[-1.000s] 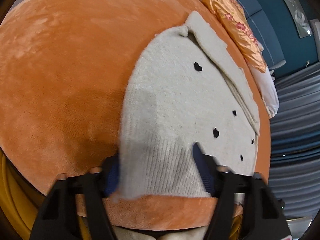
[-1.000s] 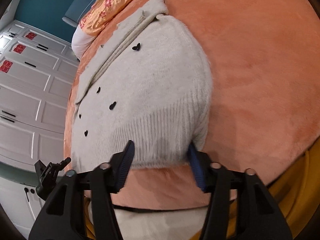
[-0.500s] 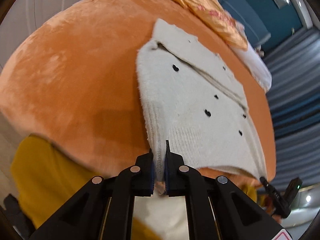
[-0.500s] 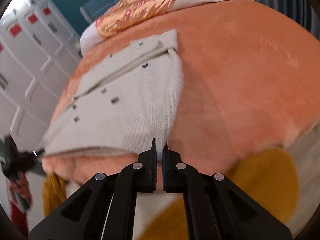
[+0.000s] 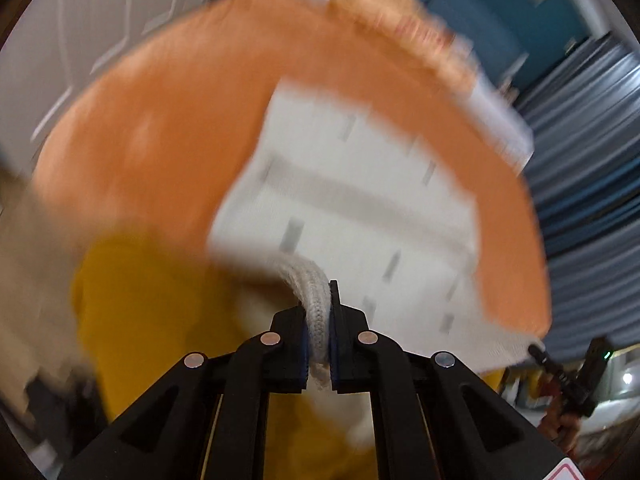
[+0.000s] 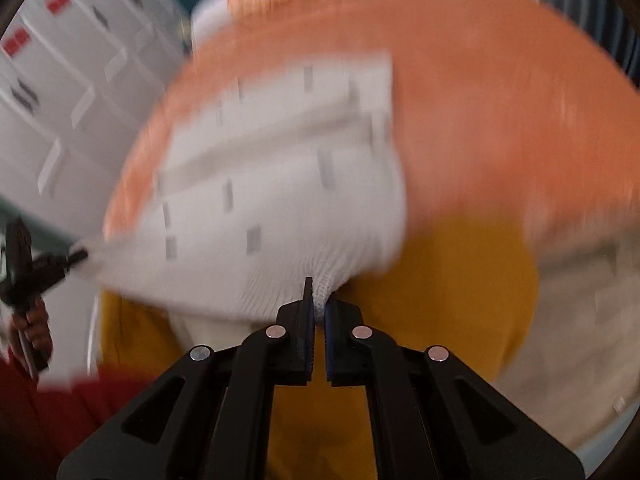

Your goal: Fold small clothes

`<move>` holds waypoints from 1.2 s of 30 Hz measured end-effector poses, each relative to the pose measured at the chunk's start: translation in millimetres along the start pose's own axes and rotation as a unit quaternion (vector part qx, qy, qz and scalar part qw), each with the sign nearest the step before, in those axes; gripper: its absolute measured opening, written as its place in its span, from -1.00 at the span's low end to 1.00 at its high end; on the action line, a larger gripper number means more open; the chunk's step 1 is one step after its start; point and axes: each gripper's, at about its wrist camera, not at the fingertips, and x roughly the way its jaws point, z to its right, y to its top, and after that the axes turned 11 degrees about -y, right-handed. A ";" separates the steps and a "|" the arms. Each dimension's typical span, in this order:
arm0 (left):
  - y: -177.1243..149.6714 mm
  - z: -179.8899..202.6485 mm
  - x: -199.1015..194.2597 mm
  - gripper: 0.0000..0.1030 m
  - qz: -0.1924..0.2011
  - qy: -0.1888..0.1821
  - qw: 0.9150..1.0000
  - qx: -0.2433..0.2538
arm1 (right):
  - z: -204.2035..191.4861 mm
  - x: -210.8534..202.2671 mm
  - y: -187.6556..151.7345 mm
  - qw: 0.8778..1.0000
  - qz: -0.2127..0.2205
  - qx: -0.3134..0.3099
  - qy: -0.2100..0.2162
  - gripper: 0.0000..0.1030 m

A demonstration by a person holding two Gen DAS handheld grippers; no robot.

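Observation:
A small cream knit sweater with dark heart marks lies on an orange plush bed cover. Both views are motion-blurred. My left gripper is shut on one corner of the ribbed hem, which bunches between its jaws. My right gripper is shut on the other hem corner of the sweater. The hem end is lifted off the orange cover, while the collar end still lies on it. Each gripper shows in the other's view: the right gripper and the left gripper.
An orange patterned pillow and white bedding lie at the bed's far end. Yellow fabric hangs below the bed's near edge. White cabinet doors stand to one side, and grey curtains to the other.
Both grippers closed on the hem corners, then lifted and pulled back from the bed. The sweater's hem has risen off the cover. The views are now blurred by fast motion.

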 end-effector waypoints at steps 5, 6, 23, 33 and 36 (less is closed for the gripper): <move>106.1 9.0 43.5 -0.91 0.130 -0.031 0.990 0.037 | 13.3 45.3 85.4 0.987 0.137 0.075 0.033 -0.96; 122.0 6.3 58.1 -0.91 0.141 -0.026 0.989 0.034 | 17.7 65.7 103.6 0.983 0.146 0.103 0.043 -0.96; 187.6 -90.0 251.2 -0.86 0.077 0.077 0.993 -0.042 | 15.3 281.1 166.3 0.985 0.050 0.162 -0.028 -0.93; 172.0 -70.8 189.2 0.56 0.163 0.062 0.984 -0.015 | 29.4 181.9 156.9 0.974 0.160 0.161 -0.016 -0.04; 148.9 -69.1 163.9 0.67 0.131 0.065 0.989 0.009 | 12.4 167.2 126.6 0.988 0.126 0.076 -0.053 -0.03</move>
